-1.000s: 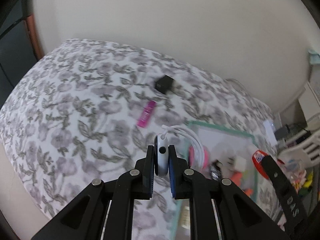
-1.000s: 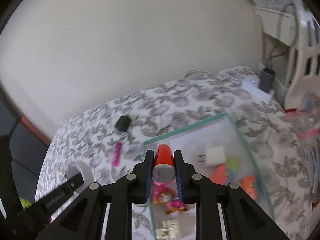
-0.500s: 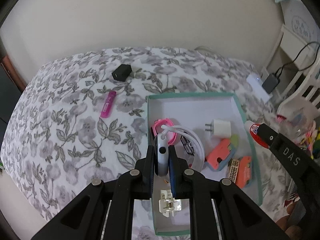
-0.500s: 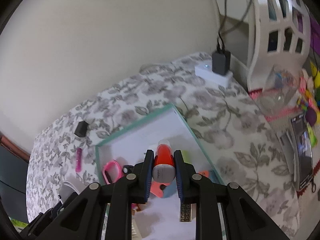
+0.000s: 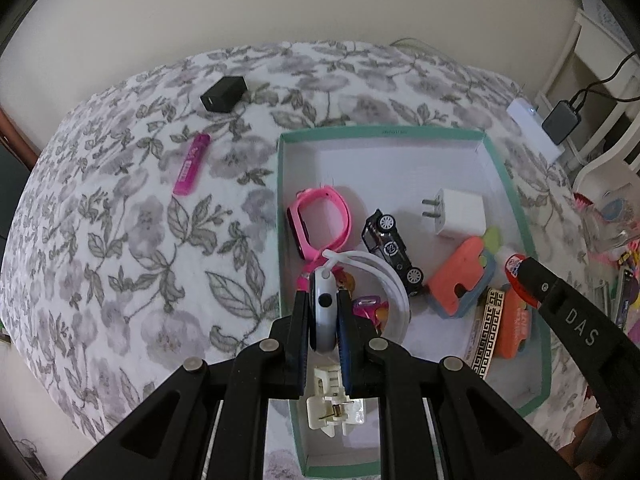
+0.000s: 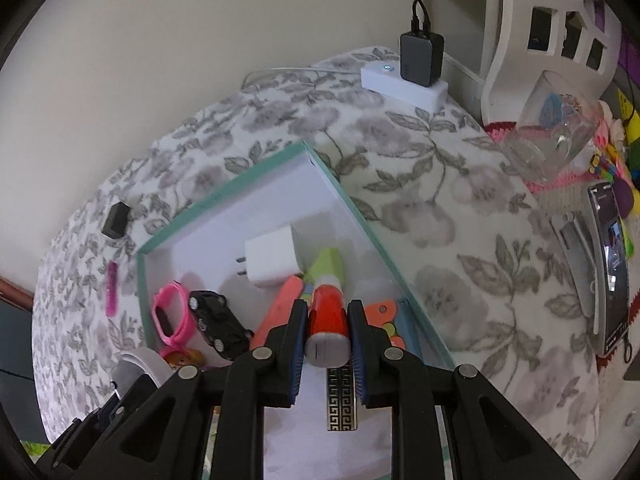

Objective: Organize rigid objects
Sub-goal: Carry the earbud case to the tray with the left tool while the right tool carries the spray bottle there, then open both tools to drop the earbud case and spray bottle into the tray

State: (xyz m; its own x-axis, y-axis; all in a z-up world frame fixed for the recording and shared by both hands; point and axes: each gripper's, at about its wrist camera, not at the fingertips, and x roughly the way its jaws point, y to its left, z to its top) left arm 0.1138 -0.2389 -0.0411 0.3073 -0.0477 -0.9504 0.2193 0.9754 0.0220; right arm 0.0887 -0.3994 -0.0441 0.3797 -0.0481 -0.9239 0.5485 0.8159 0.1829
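Observation:
My left gripper (image 5: 324,316) is shut on a white watch (image 5: 325,312) with a looped white strap, held above the teal-rimmed box (image 5: 380,131). My right gripper (image 6: 327,328) is shut on a red glue tube (image 6: 328,320) with a white tip, over the same box (image 6: 224,200). The right gripper also shows in the left wrist view (image 5: 520,276). Inside the box lie a pink watch (image 5: 320,220), a black toy car (image 5: 394,252), a white charger (image 5: 456,212) and orange pieces (image 5: 460,276). A pink tube (image 5: 192,164) and a black cube (image 5: 223,93) lie on the floral bedspread.
A white power strip with a grey adapter (image 6: 416,68) sits at the bed's far corner. A glass cup (image 6: 552,136), a phone (image 6: 610,264) and small toys lie to the right. A white clip (image 5: 334,408) lies in the box's near end.
Both grippers moved over the box and lower toward it, each still holding its object. The left view swung from the open bedspread to the box.

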